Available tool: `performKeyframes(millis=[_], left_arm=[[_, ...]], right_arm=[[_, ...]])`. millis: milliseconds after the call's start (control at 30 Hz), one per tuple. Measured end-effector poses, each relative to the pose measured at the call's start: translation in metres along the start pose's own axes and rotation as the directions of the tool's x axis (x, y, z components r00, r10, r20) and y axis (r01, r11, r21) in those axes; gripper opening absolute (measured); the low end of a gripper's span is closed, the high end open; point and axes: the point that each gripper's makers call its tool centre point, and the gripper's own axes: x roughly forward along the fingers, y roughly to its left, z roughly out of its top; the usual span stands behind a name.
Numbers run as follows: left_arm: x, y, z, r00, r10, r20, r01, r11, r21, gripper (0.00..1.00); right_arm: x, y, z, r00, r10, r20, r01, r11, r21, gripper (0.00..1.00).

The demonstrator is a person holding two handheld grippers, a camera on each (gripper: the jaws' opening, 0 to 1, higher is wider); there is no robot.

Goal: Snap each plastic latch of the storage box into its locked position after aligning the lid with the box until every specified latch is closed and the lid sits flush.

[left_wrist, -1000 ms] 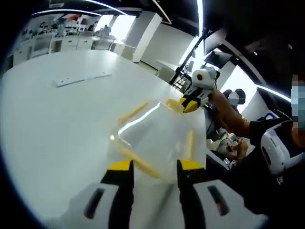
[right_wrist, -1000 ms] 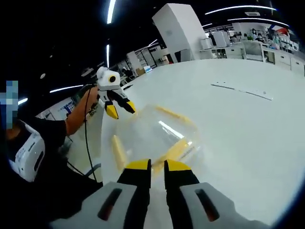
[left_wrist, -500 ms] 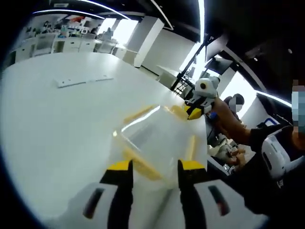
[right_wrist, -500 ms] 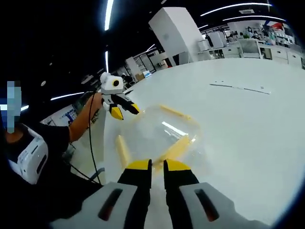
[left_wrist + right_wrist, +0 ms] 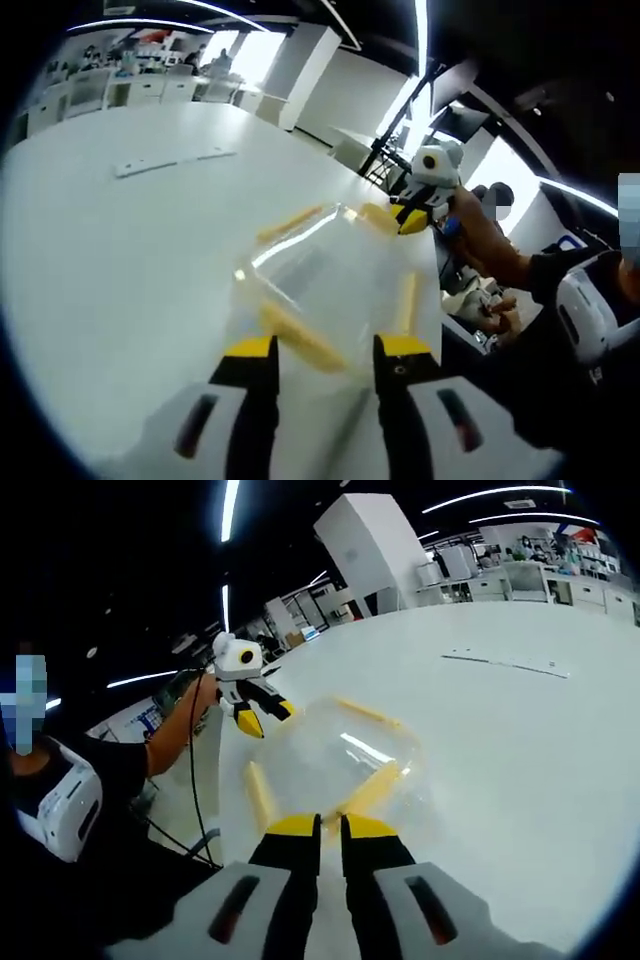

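Claw on left (image 5: 323,350) gapes astride near latch (image 5: 300,338) to press it; right claw (image 5: 320,827) nearly closed at its latch (image 5: 372,788); box (image 5: 340,280) on table (image 5: 120,260).

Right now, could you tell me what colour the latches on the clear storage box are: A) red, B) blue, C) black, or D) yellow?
D: the latches along the edges of the clear storage box show pale yellow in both gripper views.

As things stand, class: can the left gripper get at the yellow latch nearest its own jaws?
Probably yes. The left gripper is open, and the yellow latch on the clear box lies just ahead of its jaws with nothing between them.
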Motion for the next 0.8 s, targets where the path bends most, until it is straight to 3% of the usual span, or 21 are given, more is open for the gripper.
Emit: performKeyframes(millis=[233,333,400,433,533,567,600,633,733,800], left_arm=[[-0.015,0.006,0.034,0.990,0.023,0.141,-0.028,0.999,0.028,0.35],[-0.010,0.003,0.034,0.990,0.011,0.140,-0.015,0.999,0.032,0.35],[-0.006,0.004,0.030,0.993,0.019,0.119,-0.024,0.999,0.041,0.35],[-0.005,0.015,0.022,0.993,0.092,0.078,-0.102,0.986,0.131,0.36],[-0.010,0.015,0.027,0.988,0.117,0.099,-0.131,0.980,0.152,0.35],[-0.010,0.015,0.027,0.988,0.119,0.102,-0.134,0.979,0.154,0.35],[-0.013,0.020,0.028,0.983,0.158,0.096,-0.174,0.966,0.192,0.35],[-0.014,0.021,0.028,0.982,0.163,0.094,-0.179,0.963,0.199,0.35],[-0.013,0.024,0.025,0.984,0.160,0.082,-0.173,0.966,0.190,0.33],[-0.014,0.035,0.018,0.978,0.203,0.054,-0.210,0.957,0.200,0.32]], right_arm=[[-0.006,0.000,0.001,1.000,-0.003,0.009,0.003,1.000,-0.006,0.02],[-0.007,0.000,-0.002,1.000,-0.020,-0.006,0.020,0.999,-0.034,0.03],[-0.011,-0.011,-0.007,0.996,-0.089,-0.029,0.086,0.992,-0.093,0.06],[-0.012,-0.015,-0.011,0.992,-0.119,-0.045,0.114,0.987,-0.116,0.07],[-0.018,-0.023,0.000,0.975,-0.222,-0.010,0.208,0.929,-0.305,0.08],[-0.019,-0.024,0.004,0.971,-0.239,0.004,0.227,0.915,-0.334,0.09],[-0.023,-0.024,0.019,0.956,-0.289,0.055,0.282,0.845,-0.454,0.09],[-0.023,-0.018,0.025,0.953,-0.291,0.079,0.290,0.812,-0.506,0.08],[-0.008,0.004,0.036,0.969,-0.224,0.106,0.245,0.796,-0.554,0.08],[0.005,0.007,0.030,0.977,-0.203,0.064,0.205,0.808,-0.552,0.08]])
